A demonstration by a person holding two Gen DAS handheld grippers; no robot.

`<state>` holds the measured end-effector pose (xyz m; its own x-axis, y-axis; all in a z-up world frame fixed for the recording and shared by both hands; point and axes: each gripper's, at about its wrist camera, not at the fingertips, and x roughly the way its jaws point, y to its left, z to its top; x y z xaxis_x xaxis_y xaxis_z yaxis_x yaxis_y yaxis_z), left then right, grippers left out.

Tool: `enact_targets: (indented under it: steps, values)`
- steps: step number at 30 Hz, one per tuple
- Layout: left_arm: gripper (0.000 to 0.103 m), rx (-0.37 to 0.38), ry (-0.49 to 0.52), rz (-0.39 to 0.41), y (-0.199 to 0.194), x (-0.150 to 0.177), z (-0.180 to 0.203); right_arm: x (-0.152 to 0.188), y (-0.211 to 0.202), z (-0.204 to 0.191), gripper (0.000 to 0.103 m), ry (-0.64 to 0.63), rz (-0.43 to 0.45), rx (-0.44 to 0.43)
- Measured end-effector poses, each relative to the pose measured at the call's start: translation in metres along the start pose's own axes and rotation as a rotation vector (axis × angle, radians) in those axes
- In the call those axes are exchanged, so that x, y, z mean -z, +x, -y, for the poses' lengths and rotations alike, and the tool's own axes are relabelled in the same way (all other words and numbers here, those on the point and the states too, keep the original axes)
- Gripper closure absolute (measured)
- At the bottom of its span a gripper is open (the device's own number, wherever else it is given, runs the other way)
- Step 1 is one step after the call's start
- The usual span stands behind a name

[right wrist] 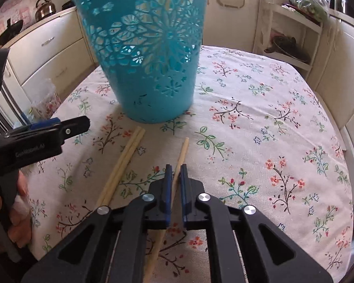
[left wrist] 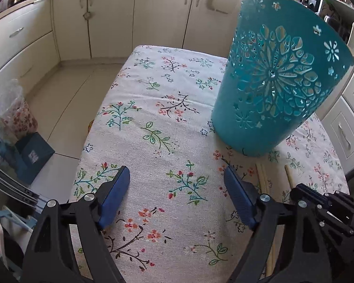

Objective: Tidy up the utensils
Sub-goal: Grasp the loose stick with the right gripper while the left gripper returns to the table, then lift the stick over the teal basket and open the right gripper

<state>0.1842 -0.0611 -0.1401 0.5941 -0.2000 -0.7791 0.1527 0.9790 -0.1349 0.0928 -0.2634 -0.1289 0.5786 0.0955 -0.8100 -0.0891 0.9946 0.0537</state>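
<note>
The right gripper (right wrist: 174, 172) has its jaws closed on one chopstick (right wrist: 180, 158). Two more chopsticks (right wrist: 122, 162) lie left of them. The left gripper (left wrist: 177, 179) is open, holding nothing. The blue holder (right wrist: 148, 54) waits ahead; nothing looks put away yet.

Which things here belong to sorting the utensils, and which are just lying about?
Job: teal cutout basket; single chopstick between the right gripper fingers; chopstick pair on the floral tablecloth; open left gripper.

Lying about: kettle; bagged greens.
</note>
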Motion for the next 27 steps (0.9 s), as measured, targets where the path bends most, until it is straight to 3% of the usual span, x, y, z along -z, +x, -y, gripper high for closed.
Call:
enact_targets:
  steps: [6,10,15,22,27]
  values:
    - [0.022,0.028,-0.004,0.001,-0.001,0.0,0.0,0.006,-0.011,0.039,0.097,0.215,-0.005,-0.147]
    - [0.021,0.027,0.001,-0.002,0.0,0.0,0.002,0.003,-0.037,0.059,0.097,0.325,0.07,-0.272]
    - [0.02,0.035,-0.002,-0.001,0.001,-0.001,0.001,-0.015,-0.079,0.059,0.098,0.325,0.209,-0.347]
    - [0.019,0.035,-0.002,-0.001,0.0,0.0,0.001,-0.046,-0.113,0.062,0.098,0.302,0.358,-0.379]
    - [0.019,0.039,-0.005,-0.001,0.002,-0.001,0.001,-0.051,-0.115,0.06,0.098,0.277,0.364,-0.363]
